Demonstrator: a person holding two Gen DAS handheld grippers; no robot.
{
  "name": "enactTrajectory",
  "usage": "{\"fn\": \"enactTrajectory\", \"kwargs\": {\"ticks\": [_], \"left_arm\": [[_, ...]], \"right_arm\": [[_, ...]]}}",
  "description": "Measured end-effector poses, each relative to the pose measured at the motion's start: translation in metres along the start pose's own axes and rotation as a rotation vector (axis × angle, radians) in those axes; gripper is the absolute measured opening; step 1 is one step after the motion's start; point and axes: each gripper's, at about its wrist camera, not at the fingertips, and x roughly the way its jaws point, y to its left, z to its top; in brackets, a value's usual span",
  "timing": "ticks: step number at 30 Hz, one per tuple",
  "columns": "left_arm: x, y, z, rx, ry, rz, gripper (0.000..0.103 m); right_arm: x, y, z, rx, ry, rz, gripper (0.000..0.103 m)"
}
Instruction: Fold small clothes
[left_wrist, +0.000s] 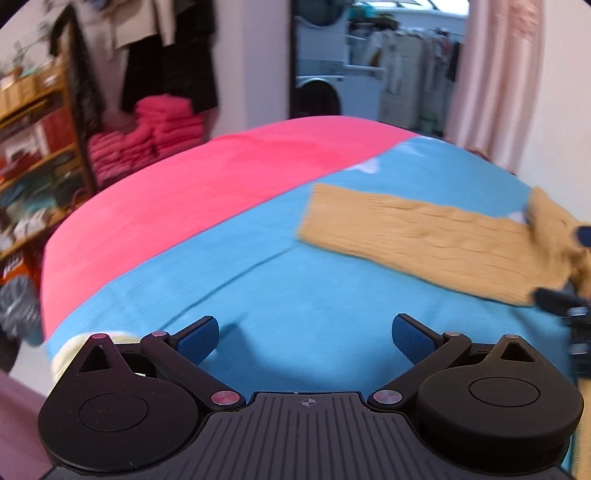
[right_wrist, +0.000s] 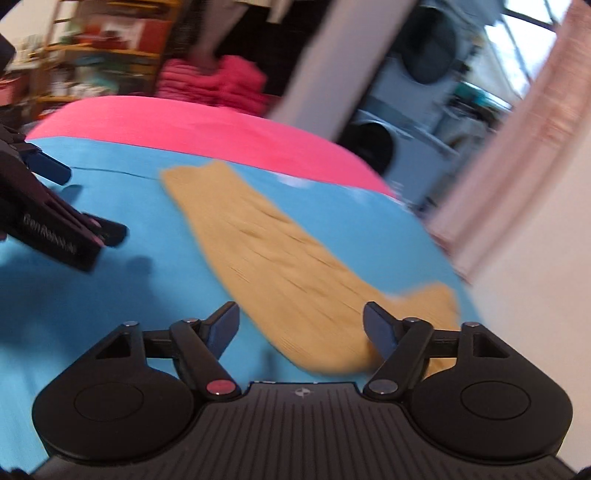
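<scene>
A mustard-yellow knitted garment (left_wrist: 424, 240) lies flat as a long strip on the blue part of the bedcover (left_wrist: 295, 280). In the right wrist view the garment (right_wrist: 280, 266) runs from the far middle toward my right gripper (right_wrist: 301, 325), which is open above its near end and holds nothing. My left gripper (left_wrist: 304, 338) is open and empty over bare blue cover, left of the garment. The left gripper also shows at the left edge of the right wrist view (right_wrist: 86, 201). Part of the right gripper shows at the right edge of the left wrist view (left_wrist: 565, 299).
The bedcover has a pink band (left_wrist: 207, 192) on its far side. Beyond the bed stand a wooden shelf (left_wrist: 33, 147), a stack of pink folded clothes (left_wrist: 147, 136), a washing machine (left_wrist: 321, 92) and a pale pink curtain (left_wrist: 498, 74). A pale cream item (left_wrist: 70, 354) lies by the left gripper.
</scene>
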Motion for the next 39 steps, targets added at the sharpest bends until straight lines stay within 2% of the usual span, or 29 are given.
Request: {"fn": "enactTrajectory", "kwargs": {"ticks": [3, 7, 10, 12, 14, 16, 19, 22, 28, 31, 35, 39], "left_arm": [[-0.001, 0.018, -0.003, -0.041, 0.007, 0.001, 0.103], [-0.006, 0.032, -0.006, -0.070, -0.007, 0.004, 0.103], [-0.006, 0.038, -0.007, -0.088, -0.012, -0.006, 0.103], [-0.006, 0.039, -0.007, -0.095, -0.016, -0.011, 0.103], [-0.007, 0.037, -0.007, -0.100, -0.020, -0.019, 0.103], [-0.007, 0.032, -0.006, -0.095, -0.020, -0.042, 0.103], [-0.007, 0.016, -0.001, -0.075, -0.025, -0.096, 0.103], [-0.007, -0.013, 0.006, -0.023, -0.032, -0.161, 0.103], [-0.003, -0.111, 0.022, 0.122, -0.031, -0.341, 0.103], [0.003, -0.167, 0.030, 0.191, -0.022, -0.396, 0.103], [0.018, -0.241, 0.037, 0.241, -0.018, -0.417, 0.103], [0.045, -0.302, 0.035, 0.283, 0.001, -0.346, 0.103]], "right_arm": [[0.027, 0.029, 0.022, -0.040, 0.010, 0.044, 0.070], [0.063, 0.047, 0.042, -0.053, 0.037, 0.060, 0.068], [0.085, 0.053, 0.051, -0.046, 0.032, 0.027, 0.066], [0.094, 0.054, 0.058, -0.013, 0.035, 0.030, 0.052], [0.099, 0.050, 0.062, 0.066, 0.057, 0.089, 0.014], [0.098, 0.045, 0.068, 0.123, 0.071, 0.066, 0.014], [0.076, 0.010, 0.073, 0.266, 0.030, 0.100, 0.013], [0.039, -0.048, 0.075, 0.428, -0.025, 0.096, 0.013], [-0.034, -0.178, 0.060, 0.735, -0.115, 0.017, 0.013], [-0.074, -0.232, 0.035, 0.860, -0.161, -0.053, 0.013], [-0.122, -0.288, -0.016, 1.008, -0.222, -0.132, 0.013], [-0.160, -0.319, -0.086, 1.109, -0.240, -0.213, 0.013]]}}
